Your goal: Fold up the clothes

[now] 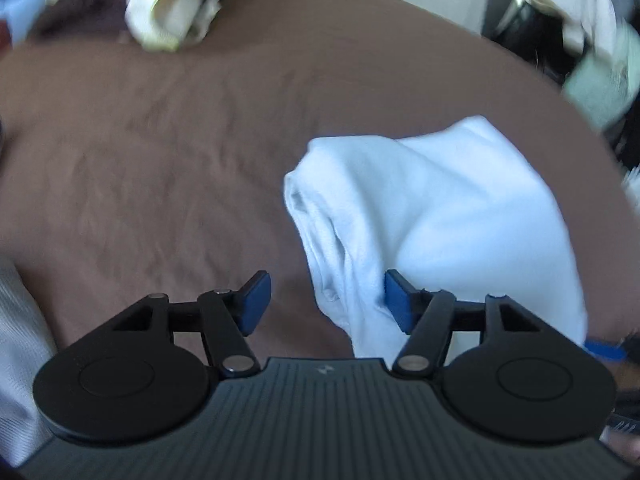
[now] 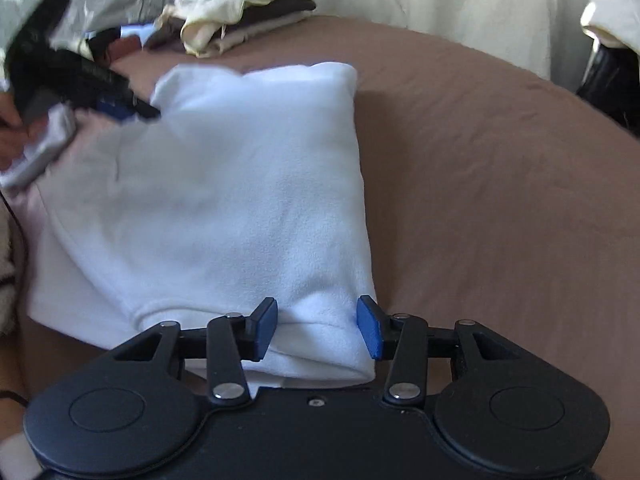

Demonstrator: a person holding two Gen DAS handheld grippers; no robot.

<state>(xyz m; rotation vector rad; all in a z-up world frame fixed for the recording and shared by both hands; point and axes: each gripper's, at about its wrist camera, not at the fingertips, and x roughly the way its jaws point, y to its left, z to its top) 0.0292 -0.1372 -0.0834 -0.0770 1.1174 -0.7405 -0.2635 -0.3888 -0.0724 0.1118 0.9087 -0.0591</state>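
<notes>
Both grippers gape over a folded white fleece [image 2: 224,200] on the bed [image 2: 500,200]; right gripper [image 2: 317,328] straddles its near corner; left gripper [image 1: 326,304] beside its rolled edge.

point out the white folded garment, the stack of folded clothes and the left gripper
white folded garment [image 2: 224,200], right wrist view, on the flat top layer.
stack of folded clothes [image 2: 244,12], right wrist view, on the cream item at the top of the pile.
left gripper [image 1: 326,304], left wrist view, midway between its blue pads, jaws apart.
</notes>
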